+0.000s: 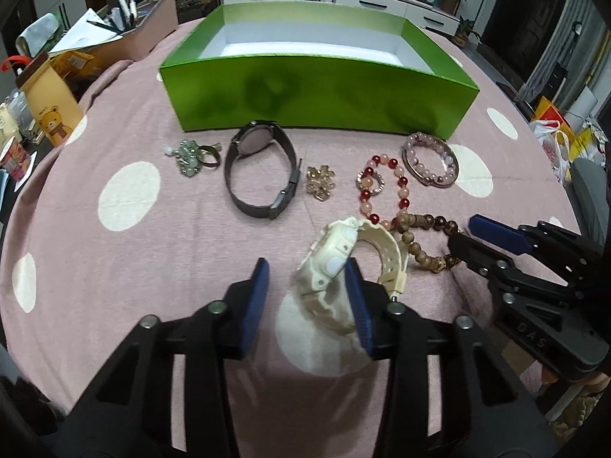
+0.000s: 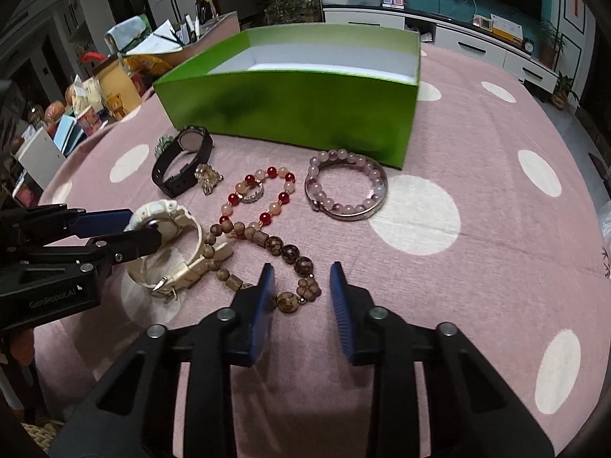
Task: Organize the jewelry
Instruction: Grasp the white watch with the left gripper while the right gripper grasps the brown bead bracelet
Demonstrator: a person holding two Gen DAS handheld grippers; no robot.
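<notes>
The left tool (image 1: 307, 267) is held low and level, its two blue-padded fingers (image 1: 256, 297) spread apart. The right tool (image 2: 301, 274) sits just beside it, also low, fingers (image 2: 341, 305) likewise parted.

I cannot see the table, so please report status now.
Left claw open around white watch. Right claw open over wooden bead bracelet. Green box unobstructed.
</notes>
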